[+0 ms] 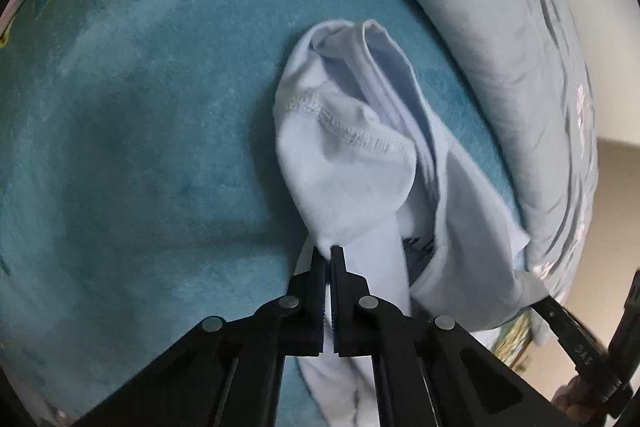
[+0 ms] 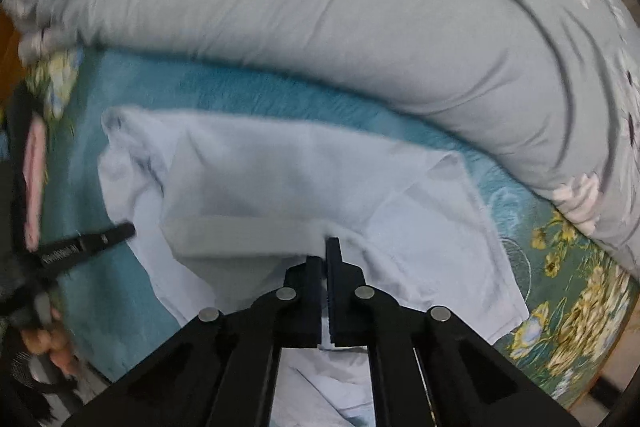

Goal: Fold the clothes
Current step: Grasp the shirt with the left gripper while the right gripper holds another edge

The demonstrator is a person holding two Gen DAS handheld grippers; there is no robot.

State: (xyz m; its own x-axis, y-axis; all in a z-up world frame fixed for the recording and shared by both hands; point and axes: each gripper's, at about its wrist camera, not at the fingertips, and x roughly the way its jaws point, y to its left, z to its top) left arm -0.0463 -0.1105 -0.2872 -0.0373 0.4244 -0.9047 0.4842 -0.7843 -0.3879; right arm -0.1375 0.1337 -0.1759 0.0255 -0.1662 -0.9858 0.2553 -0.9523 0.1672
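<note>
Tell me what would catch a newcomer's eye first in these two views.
First, the pale blue shirt, lying in the middle on the teal blanket. Each black hand-held gripper is shut on its cloth: the left hand-held gripper at a bunched, stitched hem, the right hand-held gripper at a flatter fold. Behind looms a bulky grey quilt with pale flowers.

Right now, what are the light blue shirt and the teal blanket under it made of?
The light blue shirt looks like soft matte cotton knit: a stitched hem shows and it drapes limply from the left tool. The teal blanket looks like plush fleece, with a fuzzy, patchy nap. Both are guesses from looks alone.
</note>
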